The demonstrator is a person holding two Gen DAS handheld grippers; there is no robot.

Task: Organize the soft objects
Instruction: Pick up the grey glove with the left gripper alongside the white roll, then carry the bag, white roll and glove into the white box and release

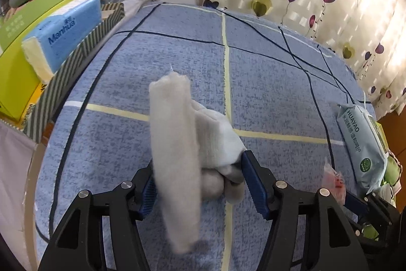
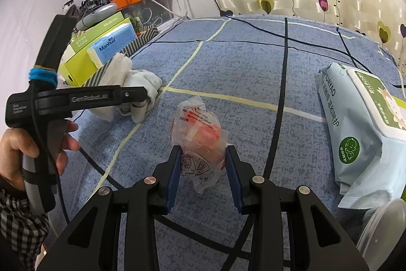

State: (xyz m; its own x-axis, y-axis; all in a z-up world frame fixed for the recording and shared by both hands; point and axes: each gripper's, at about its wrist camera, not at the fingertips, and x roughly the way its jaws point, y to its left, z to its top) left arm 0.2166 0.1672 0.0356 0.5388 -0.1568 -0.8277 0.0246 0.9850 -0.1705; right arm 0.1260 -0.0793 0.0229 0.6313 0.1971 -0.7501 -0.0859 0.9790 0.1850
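My left gripper (image 1: pixel 200 179) is shut on a bundle of white socks (image 1: pixel 177 144); one sock hangs loose across the left finger. The same socks (image 2: pixel 132 90) show at the left of the right wrist view, held by the left gripper (image 2: pixel 137 99) over the blue bedspread. My right gripper (image 2: pixel 203 169) is closed around a crinkled clear plastic packet with orange contents (image 2: pixel 200 136). That packet (image 1: pixel 335 182) also shows at the lower right of the left wrist view.
A blue checked bedspread (image 2: pixel 253 67) covers the surface. A pale blue wet-wipes pack (image 2: pixel 355 133) lies at the right. A striped box (image 1: pixel 76 62) holding a blue Manhua tissue pack (image 1: pixel 66 34) and green boxes stands at the left edge. Curtains hang behind.
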